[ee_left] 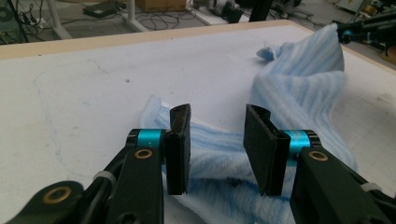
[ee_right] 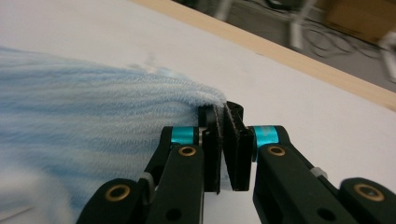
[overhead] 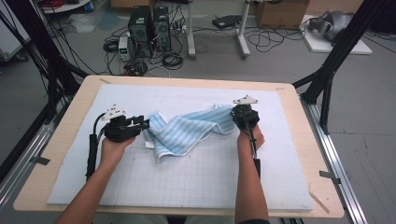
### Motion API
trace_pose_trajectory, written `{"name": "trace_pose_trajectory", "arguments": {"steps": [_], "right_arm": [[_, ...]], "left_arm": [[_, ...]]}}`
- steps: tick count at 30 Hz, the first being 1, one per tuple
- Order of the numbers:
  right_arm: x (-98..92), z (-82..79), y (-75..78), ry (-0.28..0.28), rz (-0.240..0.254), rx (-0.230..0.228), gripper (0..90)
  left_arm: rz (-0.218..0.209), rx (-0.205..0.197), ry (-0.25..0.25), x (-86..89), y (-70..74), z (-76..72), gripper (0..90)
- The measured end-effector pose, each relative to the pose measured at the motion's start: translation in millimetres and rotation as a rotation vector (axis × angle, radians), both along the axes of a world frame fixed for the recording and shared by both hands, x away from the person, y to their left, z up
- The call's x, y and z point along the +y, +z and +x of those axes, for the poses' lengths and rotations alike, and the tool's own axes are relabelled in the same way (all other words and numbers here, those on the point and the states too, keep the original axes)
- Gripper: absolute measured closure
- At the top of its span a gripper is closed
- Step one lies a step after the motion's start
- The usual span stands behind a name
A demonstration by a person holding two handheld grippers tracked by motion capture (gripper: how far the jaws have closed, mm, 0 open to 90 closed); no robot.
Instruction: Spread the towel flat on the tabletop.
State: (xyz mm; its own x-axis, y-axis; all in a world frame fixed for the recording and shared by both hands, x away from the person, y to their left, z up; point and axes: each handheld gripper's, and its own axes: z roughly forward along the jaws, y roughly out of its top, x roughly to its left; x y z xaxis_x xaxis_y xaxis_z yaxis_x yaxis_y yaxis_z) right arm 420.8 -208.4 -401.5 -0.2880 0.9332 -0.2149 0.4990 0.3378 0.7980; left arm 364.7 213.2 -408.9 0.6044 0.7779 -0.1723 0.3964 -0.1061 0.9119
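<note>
The towel point(overhead: 189, 130) lies rumpled mid-table point(overhead: 56, 154), its right corner lifted. At left, the left gripper point(overhead: 144, 125) lies low and level, jaws apart astride the towel's left edge without pinching it. At right, the right gripper point(overhead: 241, 113) points away, jaws clamped on the raised corner.

towel point(ee_right: 93, 121) cut off at left edge, its corner hidden btwn right hand-held gripper point(ee_right: 223, 140) jaws, bg blurred
</note>
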Motion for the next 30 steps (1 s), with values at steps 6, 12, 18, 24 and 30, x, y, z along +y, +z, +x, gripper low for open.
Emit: {"name": "trace_pose_trajectory", "arguments": {"steps": [6, 12, 18, 24, 30], "right_arm": [[-14.9, -2.1, -7.2, -0.035, 0.066, 0.024, 71.0], [-14.1, -27.6, -3.9, 0.032, 0.146, -0.029, 52.0], [7.6, -50.2, -9.0, 0.184, 0.231, 0.047, 43.5], [53.0, -63.4, -23.1, 0.349, 0.261, 0.098, 45.0], [91.6, -69.8, -38.2, 0.462, 0.245, 0.169, 47.8]], "left_arm": [[0.02, 0.018, -0.015, -0.6, -4.3, 1.4, 57.8], [0.032, 0.045, -0.018, 0.8, -8.8, 2.9, 52.6], [0.006, 0.025, 0.011, 7.6, -10.8, 0.8, 52.7], [-0.004, 0.011, 0.037, 18.3, -10.9, -2.6, 52.6], [-0.009, 0.002, 0.063, 31.2, -11.8, -5.7, 52.8]]}}
